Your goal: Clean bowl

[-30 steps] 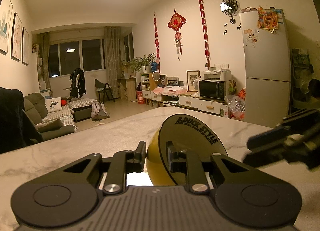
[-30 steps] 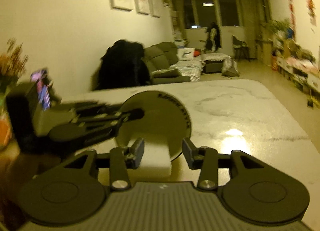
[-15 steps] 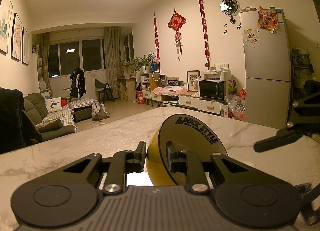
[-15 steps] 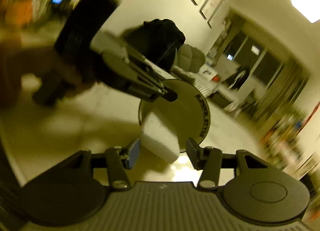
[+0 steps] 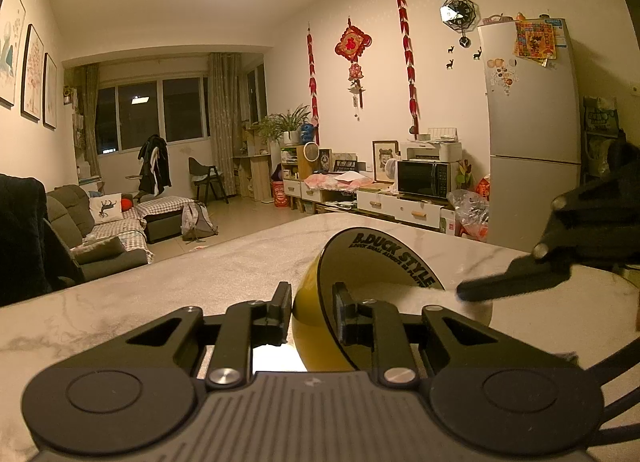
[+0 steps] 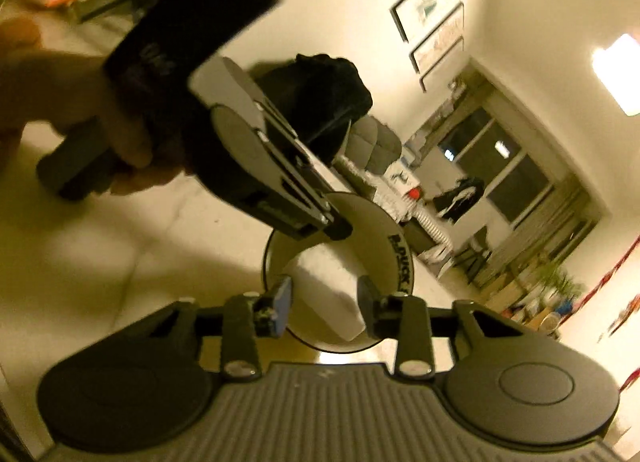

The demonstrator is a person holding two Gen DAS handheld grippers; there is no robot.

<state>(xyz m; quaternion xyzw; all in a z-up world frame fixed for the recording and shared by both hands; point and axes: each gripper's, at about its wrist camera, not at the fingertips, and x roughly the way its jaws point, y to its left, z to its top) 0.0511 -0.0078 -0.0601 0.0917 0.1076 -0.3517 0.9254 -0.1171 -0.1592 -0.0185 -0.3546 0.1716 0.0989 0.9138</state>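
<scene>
- Two claws meet at one yellow bowl (image 5: pixel 316 326) over the marble counter (image 5: pixel 168 282), roughly midway across its width and toward the near edge.
- Left claw (image 5: pixel 310 308) is pinched on the bowl's rim — one finger on the yellow outer wall, the other inside against the pale interior. The bowl is tipped on its side, its mouth turned toward the counter's right side. Black lettering runs along the inner rim.
- From the right wrist view, a person's hand (image 6: pixel 76 102) grips the left claw's handle; its fingers reach down to the bowl's upper edge.
- Right claw (image 6: pixel 324 302) points into the bowl's mouth with a white sponge block (image 6: pixel 328 290) between its fingers. Its jaws are closing. One end of the block lies against the right-hand finger; beside the blue-padded left finger (image 6: pixel 282 304) a small gap shows, so no firm squeeze is visible. The view is blurred.
- In the left wrist view the right claw comes in from the counter's right side, and the sponge's far end sits inside the bowl.
- Beyond the counter's far edge: a sofa (image 5: pixel 80 230), a fridge (image 5: pixel 532 134) and a microwave (image 5: pixel 424 178) on a low cabinet along the wall.
</scene>
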